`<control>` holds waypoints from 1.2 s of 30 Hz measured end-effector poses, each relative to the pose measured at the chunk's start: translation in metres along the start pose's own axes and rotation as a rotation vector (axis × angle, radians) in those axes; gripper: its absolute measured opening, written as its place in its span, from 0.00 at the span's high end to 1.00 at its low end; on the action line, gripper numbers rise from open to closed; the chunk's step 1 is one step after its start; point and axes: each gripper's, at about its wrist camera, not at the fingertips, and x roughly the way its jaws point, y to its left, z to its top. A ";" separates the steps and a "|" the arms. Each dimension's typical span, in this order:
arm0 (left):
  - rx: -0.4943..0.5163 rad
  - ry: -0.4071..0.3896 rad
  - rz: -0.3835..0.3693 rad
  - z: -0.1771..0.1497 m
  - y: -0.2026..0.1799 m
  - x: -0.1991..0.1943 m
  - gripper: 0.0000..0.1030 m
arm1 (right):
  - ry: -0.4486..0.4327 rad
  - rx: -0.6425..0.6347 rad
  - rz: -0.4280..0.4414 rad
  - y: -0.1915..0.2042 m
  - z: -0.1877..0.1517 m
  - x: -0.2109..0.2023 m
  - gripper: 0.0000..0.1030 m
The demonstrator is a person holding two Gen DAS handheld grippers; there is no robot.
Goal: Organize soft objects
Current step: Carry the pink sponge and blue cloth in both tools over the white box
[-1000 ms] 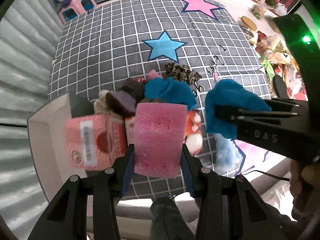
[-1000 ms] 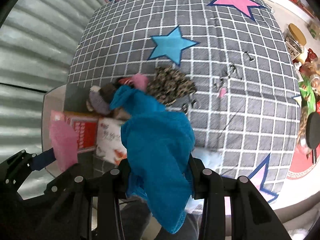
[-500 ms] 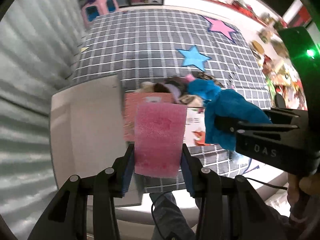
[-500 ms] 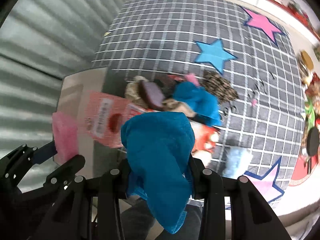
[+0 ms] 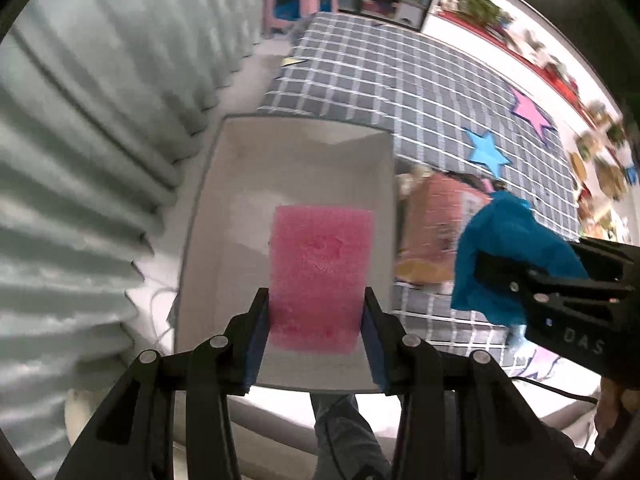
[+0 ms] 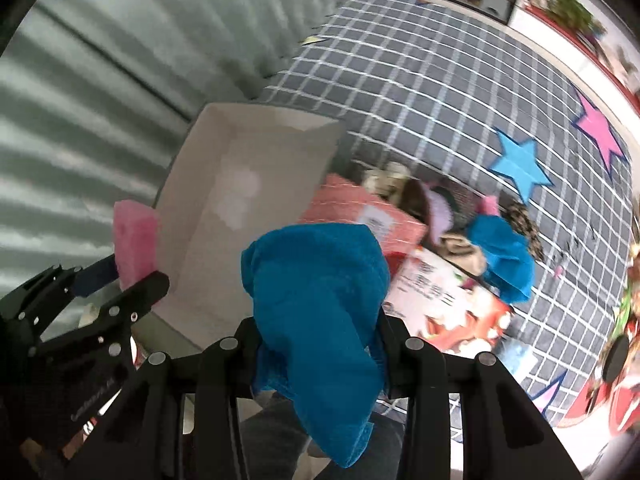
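- The left tool clamps a pink rectangular foam sponge above the open white cardboard box.
- The right tool grips a crumpled blue cloth just right of that box, over the grey checked bedspread.

It was a home bedroom: a bed under a grey checked star-print cover, pleated curtains, a pink plastic stool, cluttered red shelves.
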 end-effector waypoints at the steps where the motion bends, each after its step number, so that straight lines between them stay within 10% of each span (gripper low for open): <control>1: -0.013 0.001 0.006 -0.002 0.006 0.001 0.55 | 0.006 -0.017 0.001 0.007 0.001 0.002 0.60; 36: -0.133 0.118 0.060 -0.031 0.057 0.047 0.55 | 0.137 -0.203 0.036 0.086 0.011 0.044 0.60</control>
